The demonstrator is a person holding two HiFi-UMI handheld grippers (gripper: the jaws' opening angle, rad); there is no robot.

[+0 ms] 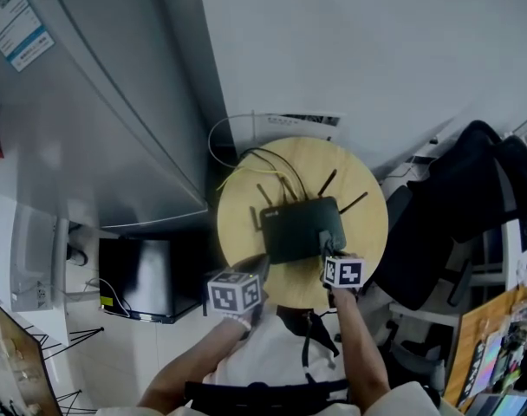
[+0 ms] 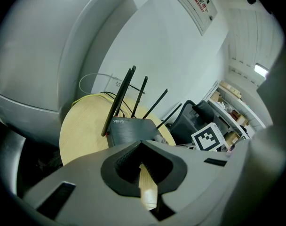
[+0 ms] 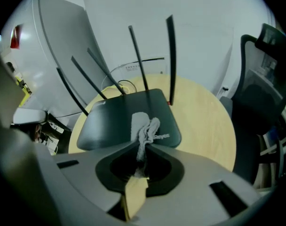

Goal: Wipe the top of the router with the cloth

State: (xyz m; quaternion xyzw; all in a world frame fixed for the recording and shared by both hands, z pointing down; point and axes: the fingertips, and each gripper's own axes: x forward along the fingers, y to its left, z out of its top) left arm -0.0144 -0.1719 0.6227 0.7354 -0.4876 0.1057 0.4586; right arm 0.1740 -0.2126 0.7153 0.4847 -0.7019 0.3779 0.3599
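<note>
A black router (image 1: pixel 298 228) with several upright antennas lies on a round wooden table (image 1: pixel 246 199). My right gripper (image 1: pixel 327 250) sits at the router's near right corner, shut on a small grey-white cloth (image 3: pixel 145 130) that rests bunched on the router's top (image 3: pixel 119 119); its jaws (image 3: pixel 144 147) pinch the cloth's near end. My left gripper (image 1: pixel 261 267) hovers at the table's near edge, just left of the router's front. In the left gripper view the jaws (image 2: pixel 142 144) stand shut with nothing between them, and the router (image 2: pixel 131 128) lies just beyond.
Yellow and white cables (image 1: pixel 233 159) loop behind the router. A tall grey cabinet (image 1: pixel 99 102) stands to the left, with a black box (image 1: pixel 146 280) on the floor beside it. A black office chair (image 1: pixel 458 215) crowds the table's right side. A white wall runs behind.
</note>
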